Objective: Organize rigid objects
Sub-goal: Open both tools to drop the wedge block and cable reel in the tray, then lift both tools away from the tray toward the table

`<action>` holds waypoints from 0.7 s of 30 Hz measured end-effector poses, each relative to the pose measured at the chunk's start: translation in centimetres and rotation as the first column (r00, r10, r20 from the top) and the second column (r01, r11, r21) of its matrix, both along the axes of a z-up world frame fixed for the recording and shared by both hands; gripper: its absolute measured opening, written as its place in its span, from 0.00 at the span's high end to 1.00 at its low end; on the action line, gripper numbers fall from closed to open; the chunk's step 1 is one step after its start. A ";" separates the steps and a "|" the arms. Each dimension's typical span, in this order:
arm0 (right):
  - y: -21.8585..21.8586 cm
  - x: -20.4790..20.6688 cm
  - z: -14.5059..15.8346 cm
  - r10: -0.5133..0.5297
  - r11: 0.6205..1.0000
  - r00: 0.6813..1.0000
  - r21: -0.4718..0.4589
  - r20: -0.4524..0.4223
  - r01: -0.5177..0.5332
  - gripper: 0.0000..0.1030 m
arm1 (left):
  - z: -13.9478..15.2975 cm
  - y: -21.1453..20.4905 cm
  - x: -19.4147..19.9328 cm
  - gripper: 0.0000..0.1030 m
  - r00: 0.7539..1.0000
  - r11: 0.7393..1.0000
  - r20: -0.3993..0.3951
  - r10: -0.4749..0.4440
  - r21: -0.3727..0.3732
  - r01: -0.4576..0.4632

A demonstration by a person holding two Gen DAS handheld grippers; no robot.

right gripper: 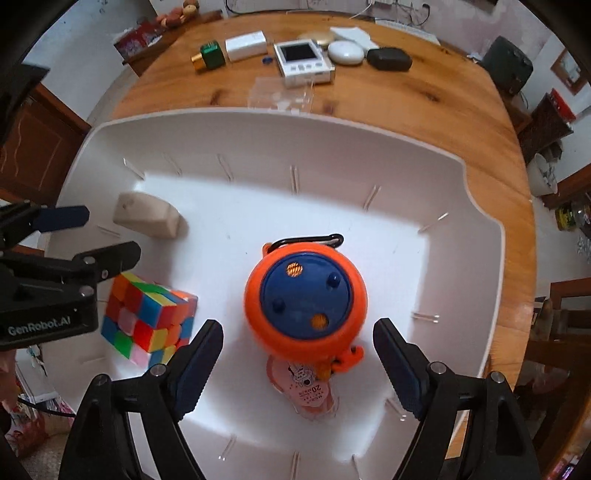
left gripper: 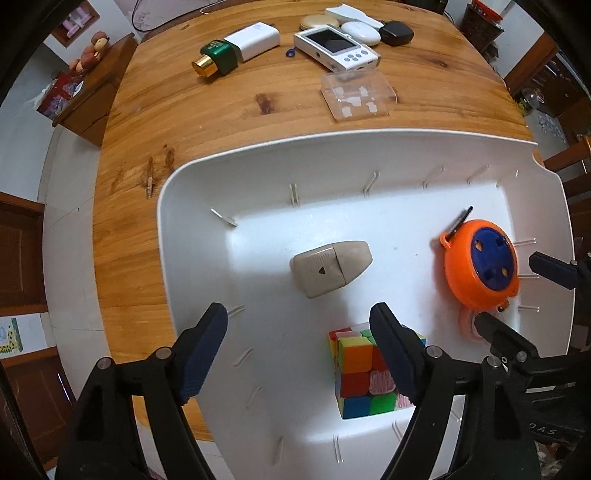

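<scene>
A white bin (left gripper: 192,206) (right gripper: 480,236) sits on the round wooden table (left gripper: 207,122) (right gripper: 461,110). Inside lie a beige plastic device (left gripper: 328,267) (right gripper: 147,216), a colourful puzzle cube (left gripper: 360,373) (right gripper: 147,319) and an orange-and-blue round tape measure (left gripper: 480,264) (right gripper: 306,306) with a pink tag. My left gripper (left gripper: 299,354) is open and empty above the bin, over the cube. My right gripper (right gripper: 297,365) is open, its jaws either side of the tape measure, just above it.
On the far table lie a green bottle with gold cap (left gripper: 216,61) (right gripper: 208,57), a white box (left gripper: 256,38) (right gripper: 245,44), a white handheld device (left gripper: 336,48) (right gripper: 303,62), a clear plastic case (left gripper: 358,94) (right gripper: 280,96), a white case (right gripper: 345,51) and a black case (left gripper: 397,32) (right gripper: 389,59).
</scene>
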State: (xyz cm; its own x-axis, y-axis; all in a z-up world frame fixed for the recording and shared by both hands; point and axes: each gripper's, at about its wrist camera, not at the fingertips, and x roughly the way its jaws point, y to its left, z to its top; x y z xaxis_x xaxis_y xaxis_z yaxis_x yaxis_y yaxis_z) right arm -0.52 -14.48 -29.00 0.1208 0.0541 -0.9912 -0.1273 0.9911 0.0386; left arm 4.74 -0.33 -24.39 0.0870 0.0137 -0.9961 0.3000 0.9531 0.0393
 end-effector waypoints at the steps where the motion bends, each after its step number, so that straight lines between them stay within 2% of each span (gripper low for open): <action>1: -0.2 -0.1 0.2 -0.002 1.000 1.000 0.006 0.003 0.002 0.18 | 0.4 -0.1 0.0 0.20 1.000 1.000 0.002 0.004 -0.002 -0.004; 9: -0.2 -0.3 2.7 0.001 0.999 1.000 0.041 0.020 -0.002 0.18 | 3.0 0.4 -1.0 0.20 0.999 0.999 0.042 0.019 -0.033 -0.018; 21: -0.6 -0.5 5.6 -0.022 0.998 0.997 0.068 0.071 0.017 0.18 | 7.5 -1.1 -1.0 0.20 0.993 0.996 0.119 0.021 -0.091 -0.010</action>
State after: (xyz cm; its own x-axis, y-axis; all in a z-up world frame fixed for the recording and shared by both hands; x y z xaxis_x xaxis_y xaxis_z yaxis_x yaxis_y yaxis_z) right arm -1.02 -15.06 -23.43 0.1928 0.1171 -0.9742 -0.1131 0.9889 0.0964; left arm 3.76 -1.39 -16.90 0.2066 -0.0733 -0.9757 0.2830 0.9590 -0.0121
